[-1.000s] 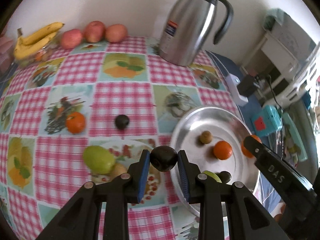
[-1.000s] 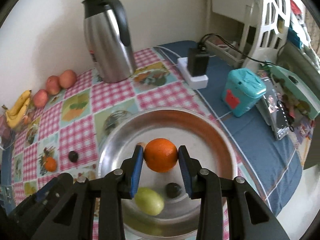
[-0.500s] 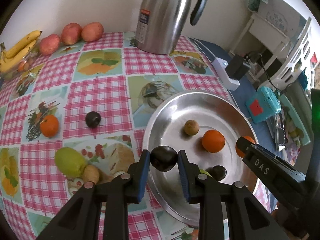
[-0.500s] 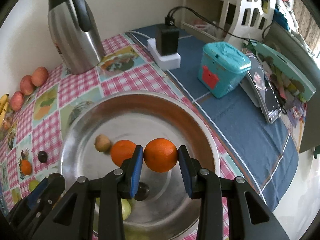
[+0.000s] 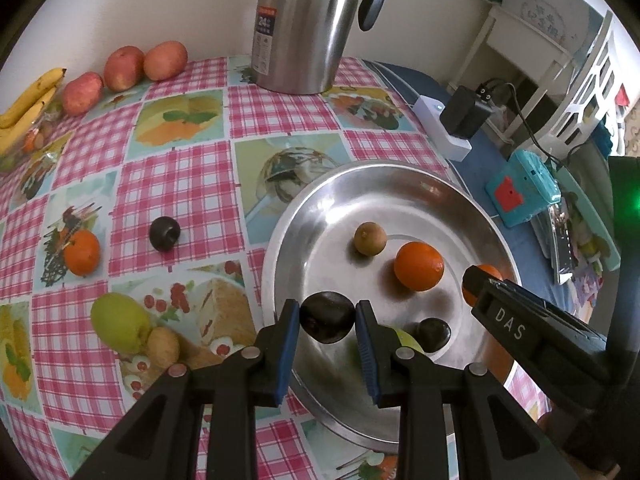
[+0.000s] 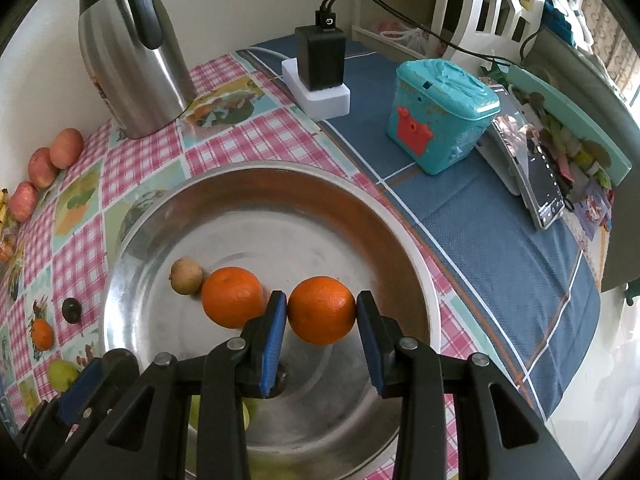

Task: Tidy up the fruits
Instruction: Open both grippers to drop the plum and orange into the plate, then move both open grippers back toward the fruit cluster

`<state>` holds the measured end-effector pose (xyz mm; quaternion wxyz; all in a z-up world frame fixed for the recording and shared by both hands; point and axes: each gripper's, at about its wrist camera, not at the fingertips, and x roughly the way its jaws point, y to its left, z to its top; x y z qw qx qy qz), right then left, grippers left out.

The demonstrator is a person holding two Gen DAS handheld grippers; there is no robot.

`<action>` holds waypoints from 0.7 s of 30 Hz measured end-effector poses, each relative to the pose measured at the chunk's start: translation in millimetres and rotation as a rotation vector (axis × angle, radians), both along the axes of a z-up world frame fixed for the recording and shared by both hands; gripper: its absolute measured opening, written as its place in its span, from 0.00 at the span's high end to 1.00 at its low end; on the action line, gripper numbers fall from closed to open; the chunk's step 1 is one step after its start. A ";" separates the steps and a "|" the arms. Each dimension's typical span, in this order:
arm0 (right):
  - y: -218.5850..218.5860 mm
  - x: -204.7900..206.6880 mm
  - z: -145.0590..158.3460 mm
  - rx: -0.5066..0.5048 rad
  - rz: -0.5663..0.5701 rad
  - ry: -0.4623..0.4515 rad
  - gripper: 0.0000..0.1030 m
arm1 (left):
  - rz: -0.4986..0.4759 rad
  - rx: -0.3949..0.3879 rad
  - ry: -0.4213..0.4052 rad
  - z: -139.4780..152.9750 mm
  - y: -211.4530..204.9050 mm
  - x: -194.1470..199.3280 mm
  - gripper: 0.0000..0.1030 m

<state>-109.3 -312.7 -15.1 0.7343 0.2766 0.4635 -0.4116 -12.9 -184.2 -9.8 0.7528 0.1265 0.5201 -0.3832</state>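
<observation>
1. Left gripper (image 5: 327, 317): blue pads pinched tight on a dark plum (image 5: 327, 317), jaws nearly at their narrowest, fruit held over the 7 o'clock rim of the steel tray (image 5: 400, 178).
2. Right gripper (image 6: 322, 310): pads closed on an orange (image 6: 322, 310), moderately spread by its width, held low over the tray's middle, toward 4 o'clock.
3. Just outward in the right wrist view: a second orange (image 6: 232, 297) touching the outer face of the left finger (image 6: 272, 332), with a small brown fruit (image 6: 186, 275) just beside it at 10 o'clock.
4. Under the left jaws: a green fruit (image 5: 408, 340), half hidden, and another dark plum (image 5: 433, 333) at 6 o'clock in the tray.
5. Still out on the checked tablecloth (image 5: 192, 176), at 9 o'clock from the tray: a plum (image 5: 164, 233), a tangerine (image 5: 81, 252), a green pear-like fruit (image 5: 118, 322) touching a small tan fruit (image 5: 163, 346).
6. Farther off at 12 o'clock: steel thermos jug (image 5: 308, 24); at 10 o'clock, apples (image 5: 124, 68) and bananas (image 5: 28, 102).
7. Risks, as judged:
   - Released orange likely to roll on the smooth dished metal and knock its neighbour.
   - Opening right finger liable to shove the resting orange into the brown fruit.
   - Plum dropped at the rim could bounce out onto the cloth.
   - Two grippers close together over one tray; possible collision.
</observation>
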 end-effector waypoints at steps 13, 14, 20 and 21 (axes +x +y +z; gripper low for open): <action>3.1 -1.1 15.2 -0.049 -0.006 -0.018 0.44 | -0.008 -0.017 -0.006 8.5 0.4 -1.4 0.51; 3.8 -1.0 17.2 -0.054 -0.004 -0.022 0.43 | -0.005 -0.022 -0.006 10.5 1.2 -0.8 0.51; 8.1 1.0 27.5 -0.080 0.011 -0.039 0.42 | 0.052 -0.027 0.002 19.5 11.4 10.6 0.49; 9.1 1.5 28.2 -0.081 0.015 -0.040 0.42 | 0.083 -0.027 0.005 21.4 17.0 16.5 0.49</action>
